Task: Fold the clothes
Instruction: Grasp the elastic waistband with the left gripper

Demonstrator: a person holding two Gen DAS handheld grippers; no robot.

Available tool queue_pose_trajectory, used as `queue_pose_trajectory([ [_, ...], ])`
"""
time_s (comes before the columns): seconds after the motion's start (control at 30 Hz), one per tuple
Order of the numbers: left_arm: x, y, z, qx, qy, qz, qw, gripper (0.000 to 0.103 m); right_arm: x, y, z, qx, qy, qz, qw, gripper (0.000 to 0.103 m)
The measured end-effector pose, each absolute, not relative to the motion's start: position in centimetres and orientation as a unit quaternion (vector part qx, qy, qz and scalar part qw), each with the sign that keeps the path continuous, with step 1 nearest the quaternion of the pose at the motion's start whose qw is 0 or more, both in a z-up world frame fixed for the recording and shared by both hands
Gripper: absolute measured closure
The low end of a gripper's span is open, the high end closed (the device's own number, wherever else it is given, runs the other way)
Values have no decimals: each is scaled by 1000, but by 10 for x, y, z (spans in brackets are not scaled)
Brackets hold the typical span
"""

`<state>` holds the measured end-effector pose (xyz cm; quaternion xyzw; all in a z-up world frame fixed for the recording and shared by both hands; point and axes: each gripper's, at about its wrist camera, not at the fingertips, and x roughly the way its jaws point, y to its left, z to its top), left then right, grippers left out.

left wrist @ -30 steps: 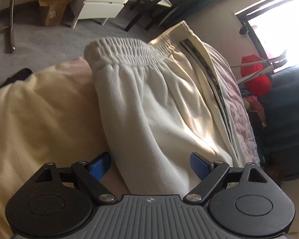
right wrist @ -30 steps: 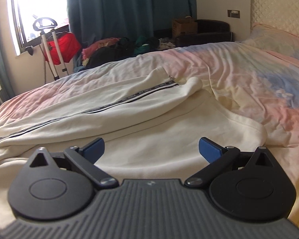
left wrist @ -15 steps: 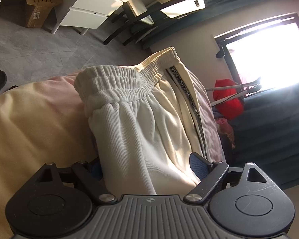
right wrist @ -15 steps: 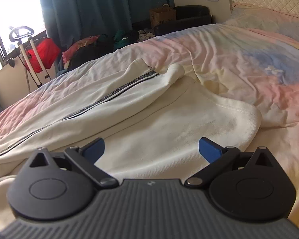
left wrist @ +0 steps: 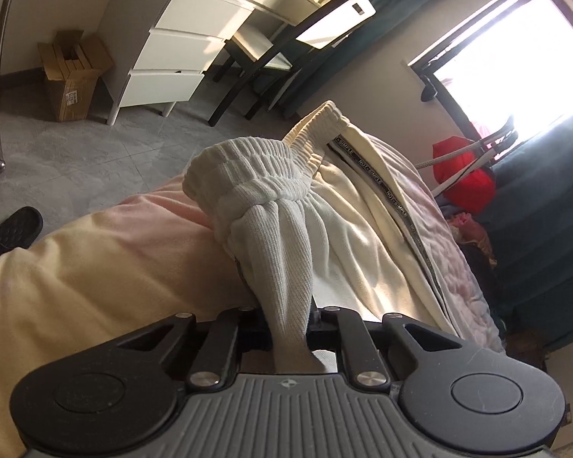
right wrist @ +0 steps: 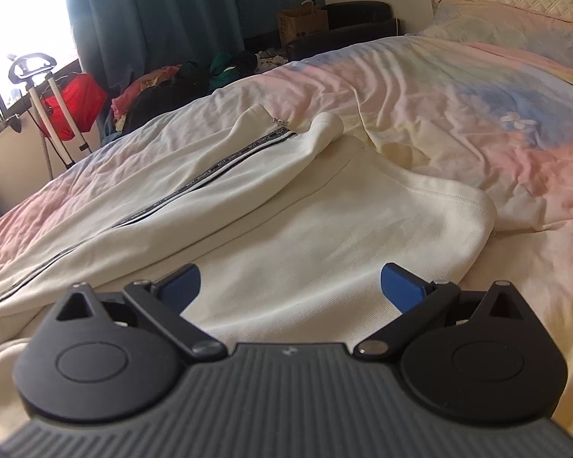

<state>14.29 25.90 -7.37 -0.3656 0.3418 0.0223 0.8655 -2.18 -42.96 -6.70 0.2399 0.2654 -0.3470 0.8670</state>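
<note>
A cream zip jacket with a black-and-white zipper band lies spread on the bed; it shows in the left wrist view (left wrist: 362, 236) and in the right wrist view (right wrist: 324, 229). My left gripper (left wrist: 290, 320) is shut on a bunch of the jacket's ribbed fabric just behind its elastic hem (left wrist: 248, 175); the fabric hides the pads. My right gripper (right wrist: 290, 286) is open and empty, low over the jacket's upper part, with the collar (right wrist: 324, 126) ahead of it.
The bed has a pastel quilt (right wrist: 458, 95) and a pillow (right wrist: 515, 26) at the head. Beyond the bed's foot are a grey floor, white drawers (left wrist: 172, 61), a cardboard box (left wrist: 73, 76) and a black slipper (left wrist: 8, 233). A red bag (right wrist: 76, 103) and clothes pile stand by the window.
My left gripper has closed on the jacket fabric near the hem and bunched it. My right gripper has moved forward, lower over the jacket, still open.
</note>
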Motion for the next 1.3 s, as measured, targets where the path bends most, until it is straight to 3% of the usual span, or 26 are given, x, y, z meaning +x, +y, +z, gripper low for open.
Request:
queue_pose_trajectory([
  [0.17,114,277,-60,-460,293,-21,838,92,-30,-435,-68,264,260,-347,862,0],
  [0.5,116,286,-78,-446,355,12,822,91,-39,-445,-69,284,244,-371,850,0],
  [0.87,119,289,-85,-447,366,24,816,90,-73,-495,-84,340,200,-488,779,2],
  [1.3,122,285,-85,-441,375,41,815,87,-88,-529,-128,436,221,-491,721,2],
])
